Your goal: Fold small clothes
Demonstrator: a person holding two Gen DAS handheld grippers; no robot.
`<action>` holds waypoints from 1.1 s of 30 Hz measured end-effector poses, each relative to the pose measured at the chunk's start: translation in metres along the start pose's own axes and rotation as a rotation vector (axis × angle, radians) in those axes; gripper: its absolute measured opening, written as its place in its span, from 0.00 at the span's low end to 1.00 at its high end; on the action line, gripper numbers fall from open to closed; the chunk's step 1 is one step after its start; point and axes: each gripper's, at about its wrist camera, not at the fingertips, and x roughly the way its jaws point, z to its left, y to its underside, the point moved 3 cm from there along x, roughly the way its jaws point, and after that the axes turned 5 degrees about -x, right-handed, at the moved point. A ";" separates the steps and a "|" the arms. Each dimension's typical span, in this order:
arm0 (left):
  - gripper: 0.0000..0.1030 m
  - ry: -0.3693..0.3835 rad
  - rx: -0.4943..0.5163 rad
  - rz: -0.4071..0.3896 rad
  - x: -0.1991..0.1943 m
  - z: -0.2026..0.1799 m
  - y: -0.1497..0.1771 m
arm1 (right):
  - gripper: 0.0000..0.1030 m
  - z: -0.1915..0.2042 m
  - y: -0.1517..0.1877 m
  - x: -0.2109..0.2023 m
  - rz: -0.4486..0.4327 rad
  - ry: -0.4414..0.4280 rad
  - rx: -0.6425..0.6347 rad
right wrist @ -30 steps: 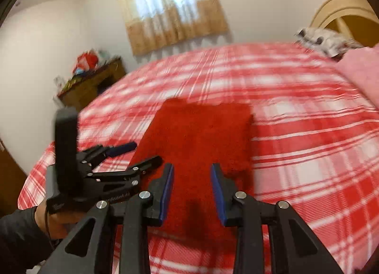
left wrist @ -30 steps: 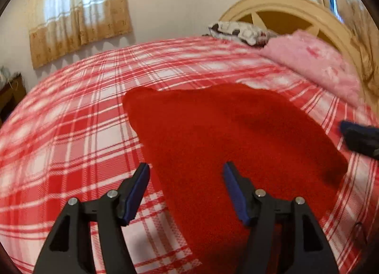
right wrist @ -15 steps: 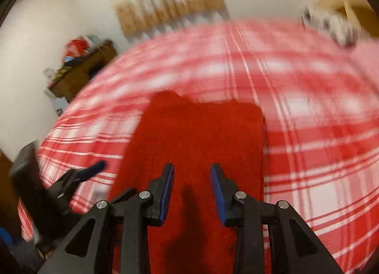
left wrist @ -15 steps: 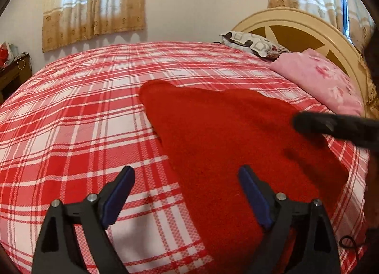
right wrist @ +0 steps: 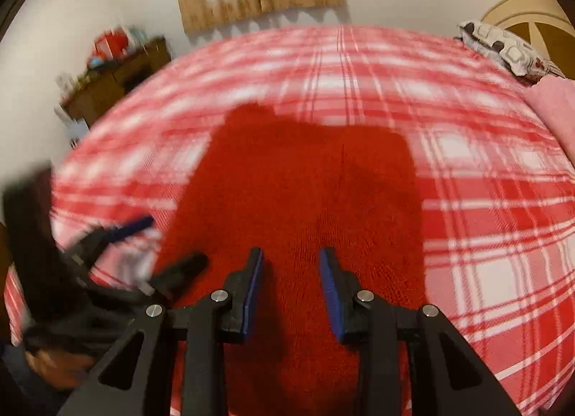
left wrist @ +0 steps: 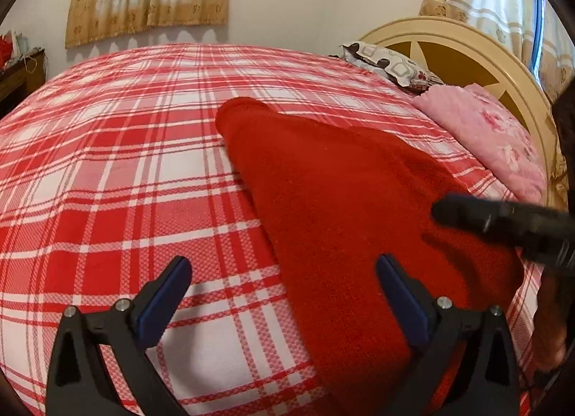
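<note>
**Both hand-held grippers over the red garment, neither gripping**

We see the red garment (left wrist: 334, 200) lying flat on the plaid bed (left wrist: 118, 179). The left hand-held gripper (left wrist: 284, 297) has just been opening and stands wide, its right finger over the garment's edge and its left over bare cover, nothing pinched. The right hand-held gripper (right wrist: 291, 283) hangs over the cloth's near end, jaws partly open and empty.
</note>
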 end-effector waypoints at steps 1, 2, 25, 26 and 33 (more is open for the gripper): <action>1.00 0.005 -0.004 0.004 0.000 0.000 0.000 | 0.33 -0.001 0.005 0.001 -0.025 -0.004 0.001; 1.00 0.008 -0.006 0.010 0.001 0.000 0.001 | 0.33 -0.003 0.007 -0.001 -0.044 -0.016 0.016; 1.00 0.069 -0.107 -0.087 -0.023 0.009 -0.003 | 0.36 -0.011 0.024 -0.010 -0.123 -0.095 -0.047; 1.00 0.069 -0.122 -0.075 -0.020 0.011 -0.003 | 0.36 -0.012 0.026 -0.011 -0.130 -0.102 -0.043; 1.00 0.026 -0.119 -0.002 -0.006 0.012 0.002 | 0.38 -0.015 -0.010 -0.029 -0.112 -0.049 -0.036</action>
